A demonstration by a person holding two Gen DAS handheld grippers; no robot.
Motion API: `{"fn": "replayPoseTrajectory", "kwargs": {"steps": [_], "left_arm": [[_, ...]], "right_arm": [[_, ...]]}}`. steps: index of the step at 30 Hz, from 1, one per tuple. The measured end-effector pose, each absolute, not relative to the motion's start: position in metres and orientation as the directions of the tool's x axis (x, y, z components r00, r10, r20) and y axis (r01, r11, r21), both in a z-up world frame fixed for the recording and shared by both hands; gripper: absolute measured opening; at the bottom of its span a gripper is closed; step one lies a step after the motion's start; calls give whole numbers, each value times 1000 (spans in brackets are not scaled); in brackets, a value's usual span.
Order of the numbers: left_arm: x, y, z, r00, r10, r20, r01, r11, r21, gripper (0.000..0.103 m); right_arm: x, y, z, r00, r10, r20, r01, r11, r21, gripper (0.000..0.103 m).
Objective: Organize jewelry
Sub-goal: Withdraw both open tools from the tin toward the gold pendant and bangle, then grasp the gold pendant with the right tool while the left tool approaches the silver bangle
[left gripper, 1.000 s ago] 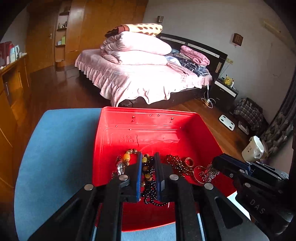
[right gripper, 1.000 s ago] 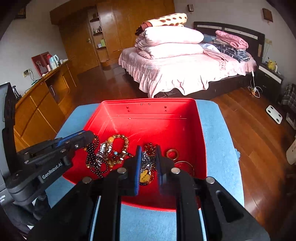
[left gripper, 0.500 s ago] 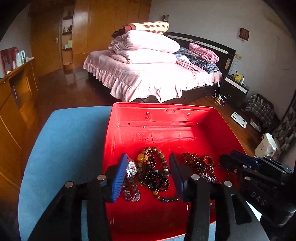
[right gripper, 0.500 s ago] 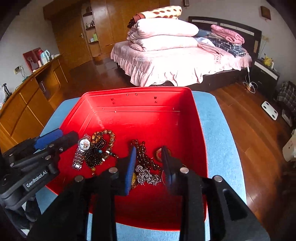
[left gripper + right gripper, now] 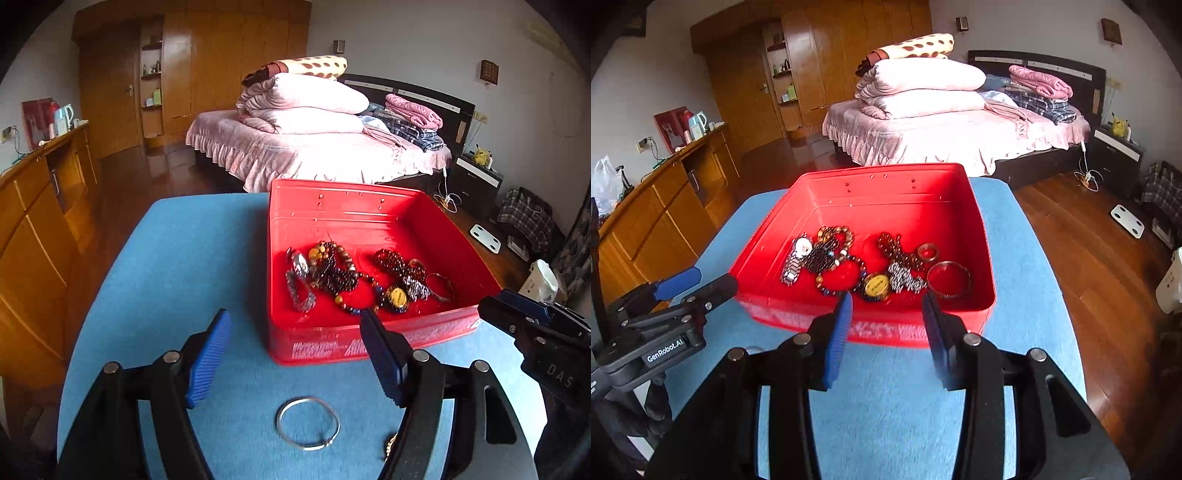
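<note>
A red plastic box (image 5: 369,221) (image 5: 879,192) stands on the blue table and holds a heap of jewelry. In it lie a silver watch (image 5: 299,264) (image 5: 796,258), dark bead bracelets (image 5: 336,275) (image 5: 822,258), a gold pendant (image 5: 397,295) (image 5: 875,286) and a metal bangle (image 5: 948,278). A silver bangle (image 5: 308,422) lies on the table in front of the box. My left gripper (image 5: 293,317) hovers above that bangle, jaws opening, pads touching nothing. My right gripper (image 5: 886,299) is before the box's front wall, jaws opening and empty.
The blue table (image 5: 177,266) (image 5: 1027,266) has bare room left of the box. A small gold piece (image 5: 389,443) peeks out behind my left gripper's right finger. Beyond are a wooden cabinet (image 5: 40,206), a bed with pink bedding (image 5: 314,147) and wooden floor.
Both grippers have drawn back out of the box towards the table's near side and their jaws have spread apart. The silver bangle on the table has come into view.
</note>
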State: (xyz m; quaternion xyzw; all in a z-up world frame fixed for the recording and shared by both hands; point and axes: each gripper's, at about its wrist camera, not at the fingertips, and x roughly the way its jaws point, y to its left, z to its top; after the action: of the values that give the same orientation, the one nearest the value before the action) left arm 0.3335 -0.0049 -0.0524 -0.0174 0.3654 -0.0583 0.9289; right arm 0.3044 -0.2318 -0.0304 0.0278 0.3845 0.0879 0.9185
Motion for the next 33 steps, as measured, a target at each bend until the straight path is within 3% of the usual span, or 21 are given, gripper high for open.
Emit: {"fn": "replayPoseTrajectory", "kwargs": {"steps": [13, 33], "left_arm": [[287, 20, -97, 656, -81, -750, 51, 997, -64, 72], [249, 47, -107, 678, -34, -735, 24, 999, -25, 78]], "right_arm": [[252, -199, -69, 589, 240, -772, -183, 970, 162, 41], [231, -165, -87, 538, 256, -803, -215, 963, 162, 45]]}}
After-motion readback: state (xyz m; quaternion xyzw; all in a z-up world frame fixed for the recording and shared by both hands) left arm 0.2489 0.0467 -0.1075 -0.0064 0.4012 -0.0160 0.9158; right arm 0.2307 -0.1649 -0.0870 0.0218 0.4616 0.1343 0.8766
